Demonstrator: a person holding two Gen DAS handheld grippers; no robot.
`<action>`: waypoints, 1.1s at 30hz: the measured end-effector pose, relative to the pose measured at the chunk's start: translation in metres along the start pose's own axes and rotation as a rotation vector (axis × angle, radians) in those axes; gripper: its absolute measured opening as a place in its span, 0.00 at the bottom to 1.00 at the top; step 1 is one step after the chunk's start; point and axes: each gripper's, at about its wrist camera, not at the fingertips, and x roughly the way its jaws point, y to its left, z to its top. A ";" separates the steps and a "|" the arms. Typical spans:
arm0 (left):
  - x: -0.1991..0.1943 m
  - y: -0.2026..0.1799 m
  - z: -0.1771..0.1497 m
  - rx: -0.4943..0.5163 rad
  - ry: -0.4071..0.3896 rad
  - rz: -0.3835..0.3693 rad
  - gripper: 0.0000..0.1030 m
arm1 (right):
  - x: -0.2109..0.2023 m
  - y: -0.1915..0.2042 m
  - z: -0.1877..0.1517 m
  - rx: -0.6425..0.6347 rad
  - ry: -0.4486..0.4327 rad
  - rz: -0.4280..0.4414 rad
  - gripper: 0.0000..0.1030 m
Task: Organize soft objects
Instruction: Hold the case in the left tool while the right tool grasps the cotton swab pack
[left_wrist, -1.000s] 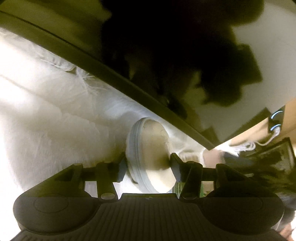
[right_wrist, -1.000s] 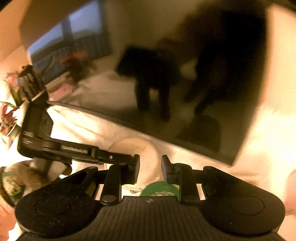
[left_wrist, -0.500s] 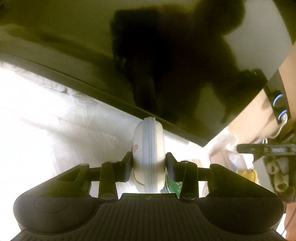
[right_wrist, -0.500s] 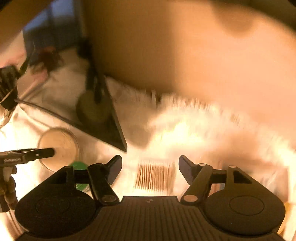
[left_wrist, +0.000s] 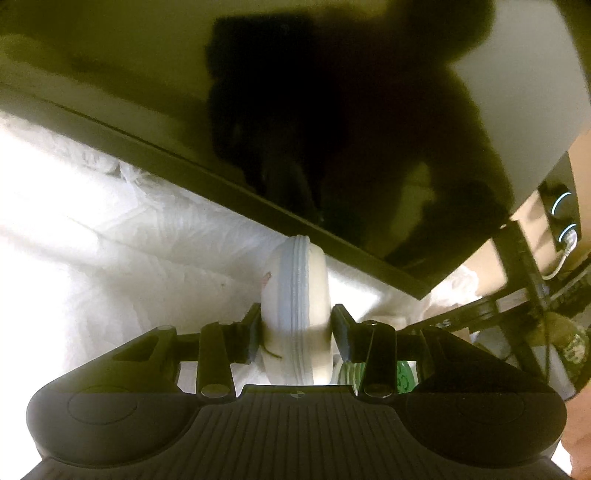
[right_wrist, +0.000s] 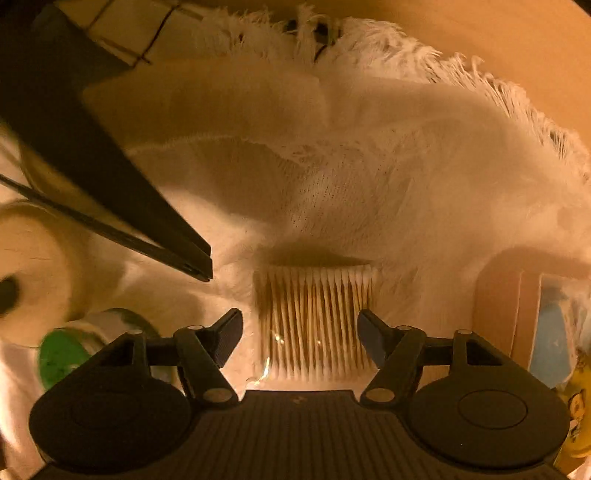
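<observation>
A round cream zippered pouch (left_wrist: 299, 280) stands edge-on between the pads of my left gripper (left_wrist: 295, 325), which press its two flat sides; the jaws are easing open slightly. It hangs over a white cloth (left_wrist: 110, 258), just below a dark screen's edge. In the right wrist view the same pouch (right_wrist: 33, 258) shows blurred at the far left. My right gripper (right_wrist: 300, 325) points down over a clear pack of cotton swabs (right_wrist: 317, 295) lying on a white fringed cloth (right_wrist: 369, 166). Its jaws are opening; the pack sits between them, untouched.
A large dark screen (left_wrist: 332, 129) leans over the cloth; its corner (right_wrist: 110, 177) reaches close to the swabs. A green-lidded jar (right_wrist: 59, 358) lies at the lower left. A brown box (right_wrist: 517, 317) with blue inside and a yellow item (right_wrist: 576, 406) sit at the right.
The pouch turned from face-on to edge-on as my left jaws narrowed onto it. My right gripper swung down from facing the screen to above the swabs and opened wide.
</observation>
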 end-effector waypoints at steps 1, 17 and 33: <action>-0.003 0.000 -0.002 0.000 -0.009 0.001 0.43 | 0.001 0.002 -0.001 -0.007 0.000 -0.002 0.72; -0.076 0.015 -0.007 -0.037 -0.166 0.048 0.43 | -0.029 0.007 -0.030 -0.051 -0.097 0.051 0.39; -0.097 0.003 0.001 -0.011 -0.186 0.021 0.43 | -0.087 -0.026 -0.042 -0.017 -0.169 0.161 0.62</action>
